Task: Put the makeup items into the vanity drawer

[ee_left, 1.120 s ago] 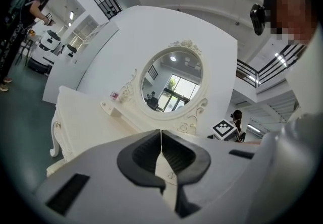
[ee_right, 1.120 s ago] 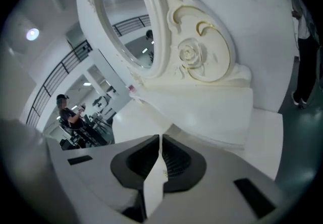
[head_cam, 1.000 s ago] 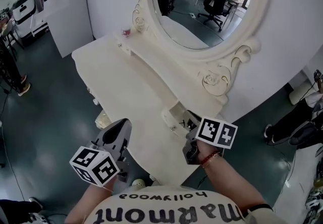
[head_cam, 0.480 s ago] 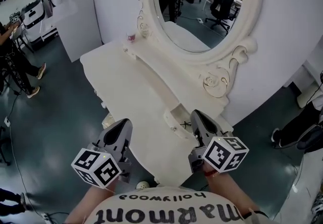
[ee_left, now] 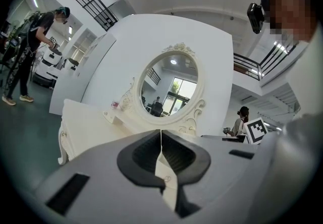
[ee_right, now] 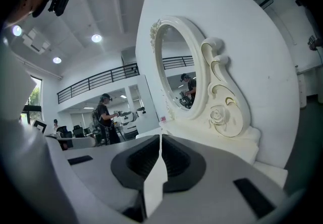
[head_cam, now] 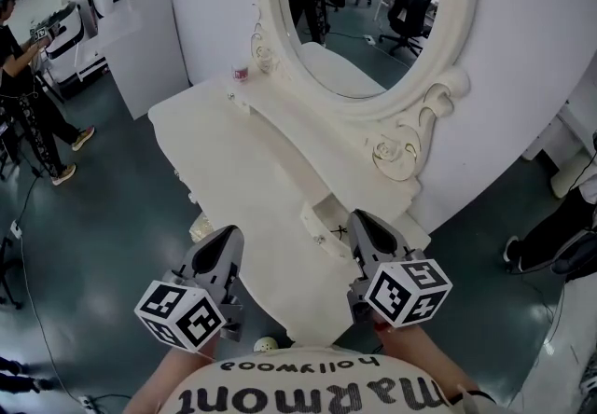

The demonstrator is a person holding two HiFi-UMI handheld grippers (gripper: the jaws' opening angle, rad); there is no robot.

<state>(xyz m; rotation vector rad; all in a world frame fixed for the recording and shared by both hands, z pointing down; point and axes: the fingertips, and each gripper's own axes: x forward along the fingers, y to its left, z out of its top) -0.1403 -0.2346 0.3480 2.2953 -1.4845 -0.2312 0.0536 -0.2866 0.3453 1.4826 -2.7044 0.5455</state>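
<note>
A white vanity table (head_cam: 252, 170) with an oval mirror (head_cam: 364, 2) stands in front of me. A small open drawer (head_cam: 322, 216) sits on its raised shelf at the right, with something small and dark inside. A small pink item (head_cam: 241, 74) rests on the far left of the shelf, also in the left gripper view as the pink item (ee_left: 115, 105). My left gripper (head_cam: 227, 237) hovers shut at the table's near edge with nothing in it. My right gripper (head_cam: 357, 219) is shut and bare, just beside the small drawer. Both gripper views show jaws pressed together, left gripper (ee_left: 161, 134) and right gripper (ee_right: 160, 140).
A person (head_cam: 28, 114) stands on the dark floor at the left near white cabinets (head_cam: 140, 30). Another person's legs (head_cam: 560, 216) show at the right edge. A small round object (head_cam: 266, 344) lies on the floor under the table's near edge.
My right gripper has swung from a turned pose at the small drawer to pointing forward, its marker cube now nearer me. The left gripper has barely moved. The head view shifted slightly.
</note>
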